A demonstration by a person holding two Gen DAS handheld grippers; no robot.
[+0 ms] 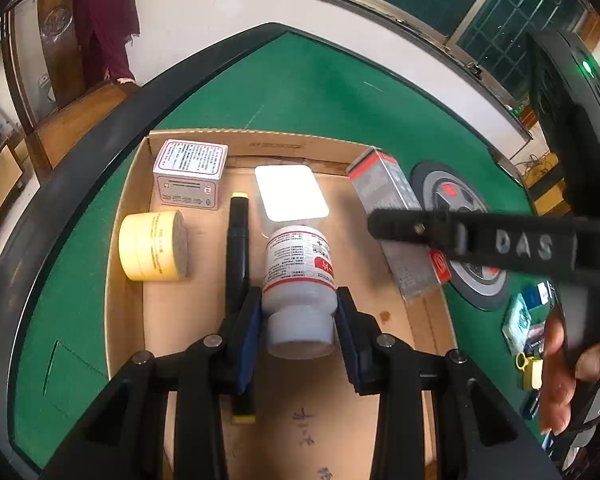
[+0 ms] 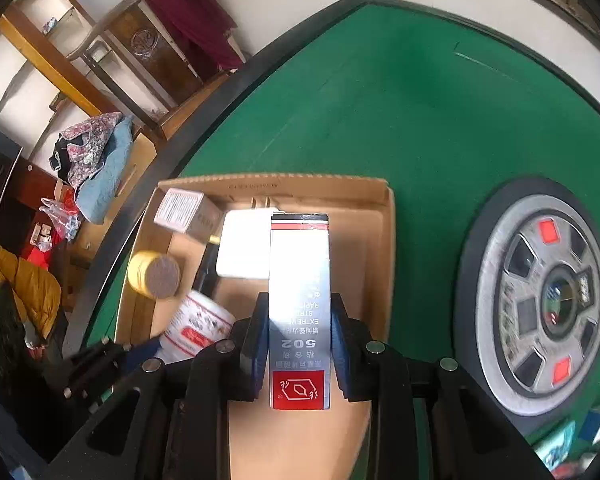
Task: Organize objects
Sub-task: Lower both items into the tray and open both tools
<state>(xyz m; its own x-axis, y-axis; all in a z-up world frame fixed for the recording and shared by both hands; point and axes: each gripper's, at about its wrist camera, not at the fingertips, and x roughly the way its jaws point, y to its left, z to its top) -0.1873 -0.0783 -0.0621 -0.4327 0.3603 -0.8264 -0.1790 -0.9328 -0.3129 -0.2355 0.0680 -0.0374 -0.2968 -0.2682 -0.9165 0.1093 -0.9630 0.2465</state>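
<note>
An open cardboard box (image 1: pixel 260 140) lies on the green felt table. My left gripper (image 1: pixel 300 316) is shut on a white pill bottle (image 1: pixel 300 276) with a red-edged label, held just above the box floor. My right gripper (image 2: pixel 300 344) is shut on a tall silver and red glue carton (image 2: pixel 300 280), above the right side of the cardboard box (image 2: pixel 280 180). In the left wrist view the glue carton (image 1: pixel 396 216) hangs by the box's right wall. Inside lie a small white carton (image 1: pixel 190 172), a yellow tape roll (image 1: pixel 152 246), a black marker (image 1: pixel 238 248) and a white block (image 1: pixel 290 192).
A round grey disc (image 2: pixel 540 300) is set into the table's middle, right of the box. Several small packets (image 1: pixel 528 320) lie on the felt at the right, near a person's hand (image 1: pixel 556 380). A raised black rim (image 1: pixel 80 168) edges the table. Wooden furniture stands beyond.
</note>
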